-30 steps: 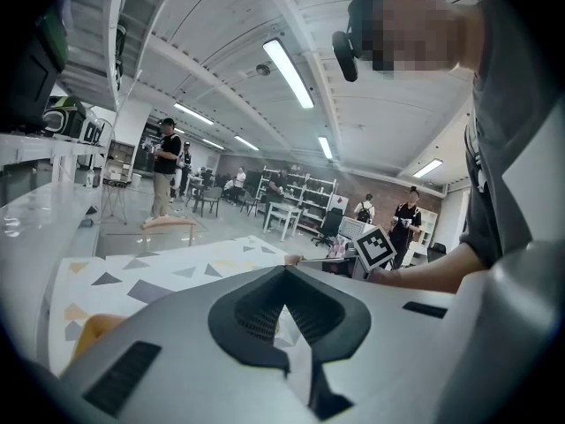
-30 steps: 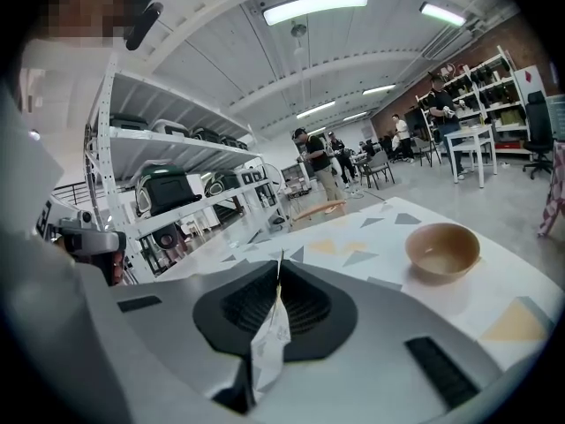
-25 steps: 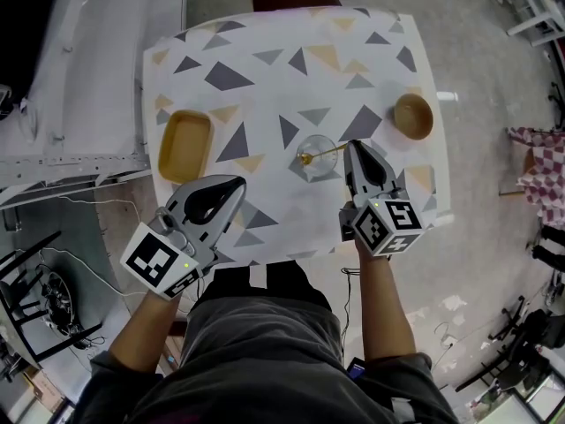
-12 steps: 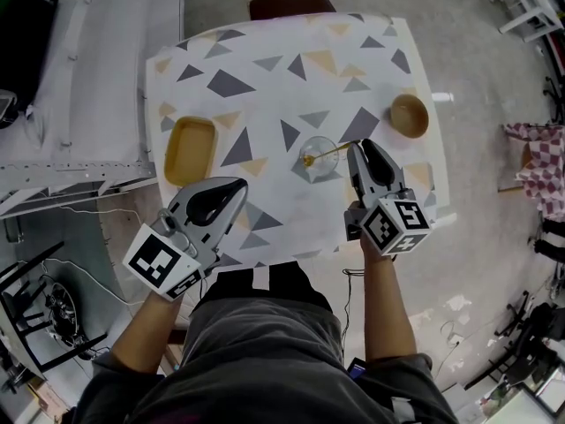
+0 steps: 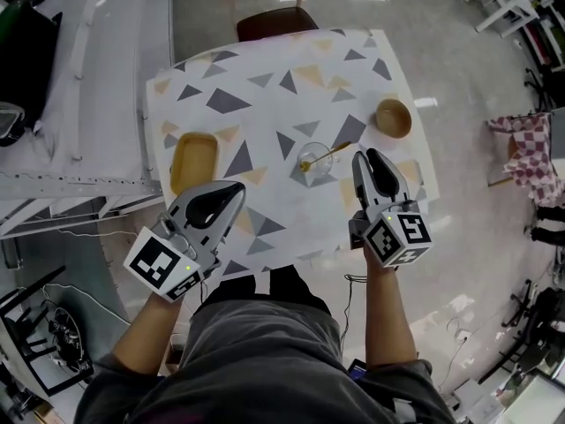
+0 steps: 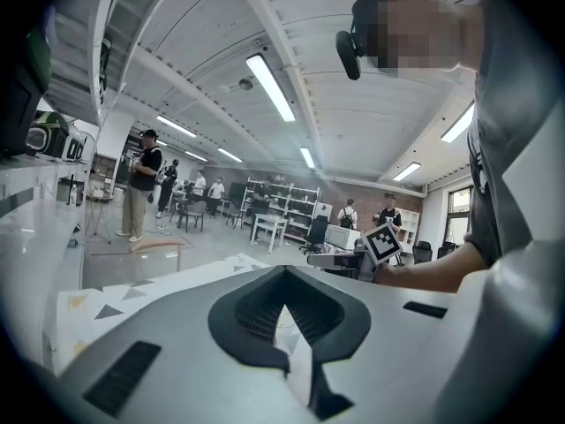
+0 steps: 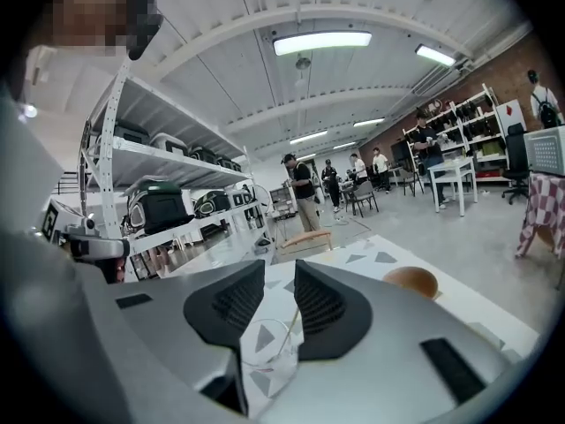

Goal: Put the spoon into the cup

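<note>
Now the spoon (image 5: pixel 331 152) leans in the cup (image 5: pixel 309 162), handle toward the bowl (image 5: pixel 393 117).

Bright, even light from ceiling strip lamps (image 7: pixel 322 42); fisheye bending and dark corners in gripper views.

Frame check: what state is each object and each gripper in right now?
Spoon: in the cup, handle leaning out over the rim.
Glass cup: upright, holding the spoon.
Yellow tray: empty.
Wooden bowl: upright, empty.
Left gripper: jaws shut, holding nothing.
Right gripper: jaws open, empty, clear of the cup.
</note>
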Demonstrator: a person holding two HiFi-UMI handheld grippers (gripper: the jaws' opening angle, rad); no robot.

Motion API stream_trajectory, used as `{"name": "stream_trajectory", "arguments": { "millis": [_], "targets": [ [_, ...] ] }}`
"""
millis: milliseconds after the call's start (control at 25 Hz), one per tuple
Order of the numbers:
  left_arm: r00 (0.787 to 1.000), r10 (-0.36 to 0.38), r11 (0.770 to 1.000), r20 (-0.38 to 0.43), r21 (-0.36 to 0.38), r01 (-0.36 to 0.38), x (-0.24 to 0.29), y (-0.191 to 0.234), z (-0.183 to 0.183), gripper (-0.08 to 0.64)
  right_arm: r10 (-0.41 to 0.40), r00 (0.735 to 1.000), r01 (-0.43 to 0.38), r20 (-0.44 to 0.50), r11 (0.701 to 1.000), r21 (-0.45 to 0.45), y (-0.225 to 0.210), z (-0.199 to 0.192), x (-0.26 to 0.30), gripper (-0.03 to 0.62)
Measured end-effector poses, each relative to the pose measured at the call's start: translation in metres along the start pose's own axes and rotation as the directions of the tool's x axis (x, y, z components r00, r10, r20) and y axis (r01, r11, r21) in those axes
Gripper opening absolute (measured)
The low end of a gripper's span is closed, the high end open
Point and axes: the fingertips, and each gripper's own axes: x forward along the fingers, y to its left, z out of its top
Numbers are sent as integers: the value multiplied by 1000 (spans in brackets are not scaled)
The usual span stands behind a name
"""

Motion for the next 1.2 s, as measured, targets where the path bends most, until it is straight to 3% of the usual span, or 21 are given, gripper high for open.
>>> {"name": "stream_trajectory", "arguments": {
  "millis": [520, 1200],
  "targets": [
    [996, -51, 998, 73, 42, 48, -42, -3, 31, 14, -1, 997, 7, 73, 997, -81, 67, 33, -49, 71],
    [986, -120, 990, 112, 88, 111, -83, -11, 44, 14, 23, 990, -4, 138, 990, -138, 145, 41, -88, 38]
  ]
}}
